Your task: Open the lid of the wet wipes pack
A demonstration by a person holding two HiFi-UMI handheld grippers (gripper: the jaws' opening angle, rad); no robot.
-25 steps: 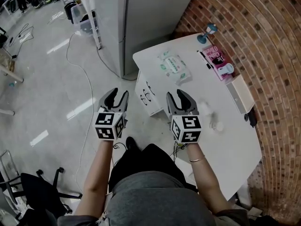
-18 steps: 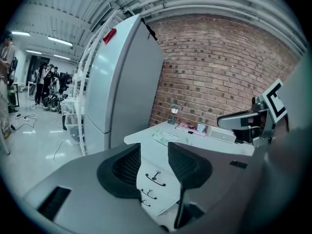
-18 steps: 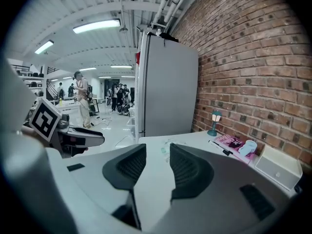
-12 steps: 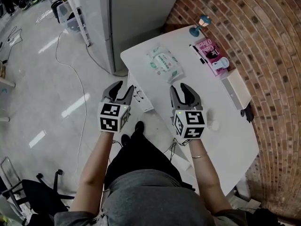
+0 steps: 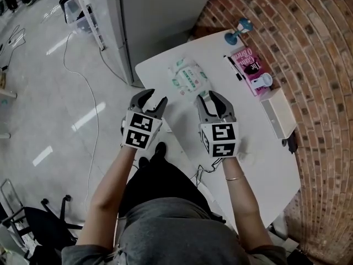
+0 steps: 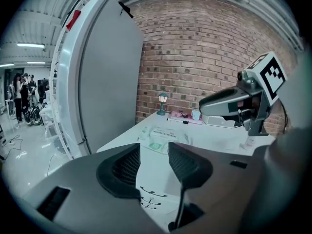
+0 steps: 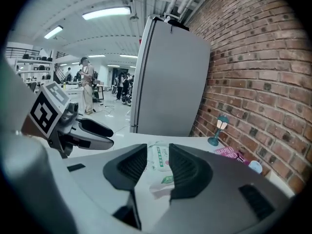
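White table [image 5: 265,148] set against a curved brick wall [image 5: 309,48], with a tall grey cabinet [image 5: 160,15] standing at the table's far-left corner and a pale glossy floor [image 5: 44,93] to the left, crossed by a thin cable [image 5: 94,93].

The wet wipes pack [image 5: 188,77], white with green print, lies flat on the table near that far-left corner. Whether its lid is lifted cannot be made out.

Along the wall side of the table stand a small blue lamp [image 5: 241,29], a pink book [image 5: 251,65] with a black pen [image 5: 234,68] beside it, and a long white box [image 5: 280,115].

The left gripper [image 5: 156,96] is held over the table's left edge, left of the pack and apart from it. Its jaws stand released, have just been opening a little, and hold nothing; the left gripper view shows only bare tabletop between them, with the pack well beyond.

The right gripper [image 5: 209,95] points at the pack, its tips just short of the pack's near end. Its jaws have just been closing slightly yet remain parted; the right gripper view shows the pack through the gap, lying ahead of the pads, with nothing gripped.

People [image 7: 87,82] stand in the far background.
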